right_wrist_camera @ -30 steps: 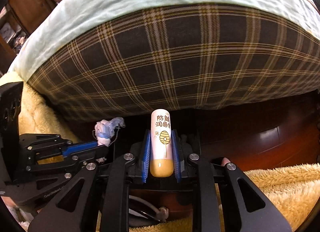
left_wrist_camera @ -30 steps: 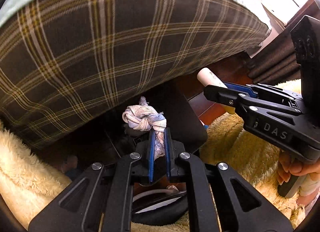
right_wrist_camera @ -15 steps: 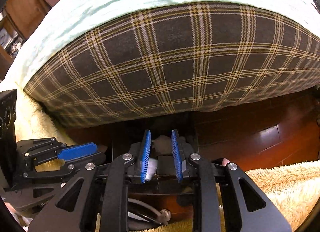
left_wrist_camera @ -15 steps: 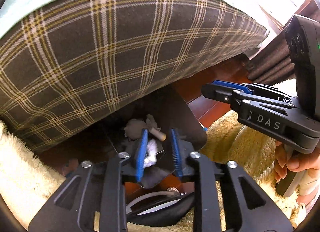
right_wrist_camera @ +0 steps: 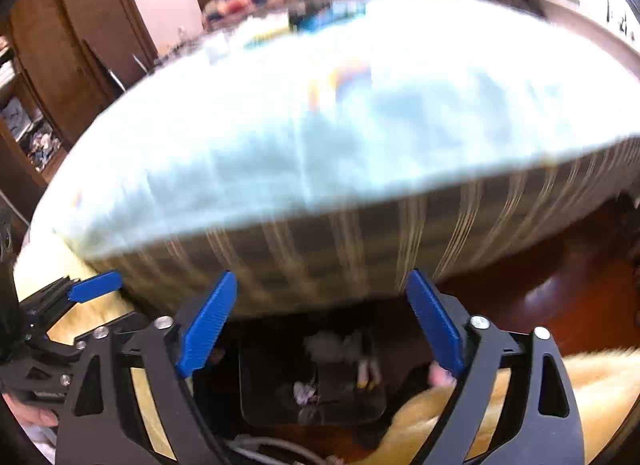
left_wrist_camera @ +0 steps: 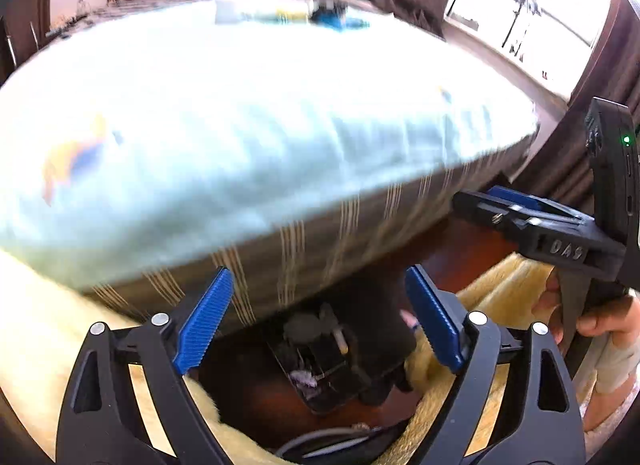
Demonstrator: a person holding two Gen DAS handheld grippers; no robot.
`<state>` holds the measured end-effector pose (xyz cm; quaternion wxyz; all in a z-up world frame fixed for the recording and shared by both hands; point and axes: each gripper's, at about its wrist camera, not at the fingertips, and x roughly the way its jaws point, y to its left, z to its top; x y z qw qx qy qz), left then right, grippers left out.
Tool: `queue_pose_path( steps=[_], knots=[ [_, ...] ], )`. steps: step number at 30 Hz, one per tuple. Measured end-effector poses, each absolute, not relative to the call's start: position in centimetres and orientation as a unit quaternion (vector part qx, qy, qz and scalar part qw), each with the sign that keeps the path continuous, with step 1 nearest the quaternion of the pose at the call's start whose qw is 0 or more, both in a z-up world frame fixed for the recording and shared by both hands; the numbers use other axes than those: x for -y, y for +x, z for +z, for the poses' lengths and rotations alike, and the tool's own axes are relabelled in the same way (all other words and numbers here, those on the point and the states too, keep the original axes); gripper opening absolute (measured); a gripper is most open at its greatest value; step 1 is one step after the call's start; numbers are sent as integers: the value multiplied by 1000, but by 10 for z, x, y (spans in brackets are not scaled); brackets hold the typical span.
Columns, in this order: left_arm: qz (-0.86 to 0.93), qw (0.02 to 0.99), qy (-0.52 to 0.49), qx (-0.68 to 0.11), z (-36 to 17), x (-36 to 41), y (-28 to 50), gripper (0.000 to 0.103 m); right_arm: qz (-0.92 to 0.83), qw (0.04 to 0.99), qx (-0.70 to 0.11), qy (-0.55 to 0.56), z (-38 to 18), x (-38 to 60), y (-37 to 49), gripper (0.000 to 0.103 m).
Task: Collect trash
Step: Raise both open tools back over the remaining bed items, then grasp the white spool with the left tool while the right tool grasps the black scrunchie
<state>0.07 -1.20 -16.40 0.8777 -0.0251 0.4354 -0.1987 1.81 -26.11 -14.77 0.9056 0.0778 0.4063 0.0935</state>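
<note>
A black trash bin [left_wrist_camera: 376,349] stands on the floor below the bed edge; it also shows in the right wrist view [right_wrist_camera: 256,397]. Inside lie a crumpled tissue wad [left_wrist_camera: 306,325] [right_wrist_camera: 326,345] and a small tube [left_wrist_camera: 342,341] [right_wrist_camera: 366,371]. My left gripper [left_wrist_camera: 320,321] is open and empty, above the bin. My right gripper [right_wrist_camera: 322,319] is open and empty, also above the bin. The right gripper shows at the right of the left wrist view [left_wrist_camera: 516,205]. The left gripper shows at the left of the right wrist view [right_wrist_camera: 94,287].
A bed with a pale blue sheet [left_wrist_camera: 240,113] and plaid side [left_wrist_camera: 320,249] fills the upper view, with small items [left_wrist_camera: 320,15] at its far end. A yellow fluffy rug [right_wrist_camera: 540,393] lies on the dark wood floor [right_wrist_camera: 560,285]. A cable [left_wrist_camera: 320,437] lies below.
Both grippers let go of the tissue wad and the tube, which now lie in the bin. Both jaws opened wide and both grippers rose and tilted up toward the bed top.
</note>
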Motion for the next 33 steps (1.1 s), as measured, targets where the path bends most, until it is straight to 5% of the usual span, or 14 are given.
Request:
queue_pose_path(
  steps=[11,28,33],
  knots=[
    [-166,904,-10,-393,-103,2,60,87,93,932,-347,35,-70,266,95,93],
    [-92,915,-17,-393,-103,-14,218,87,69,931,-356,31,-85,206,230,92],
    [-84,913,-6,-399,-116,-7,253,87,60,927,-367,54,-89,201,262,85]
  ],
)
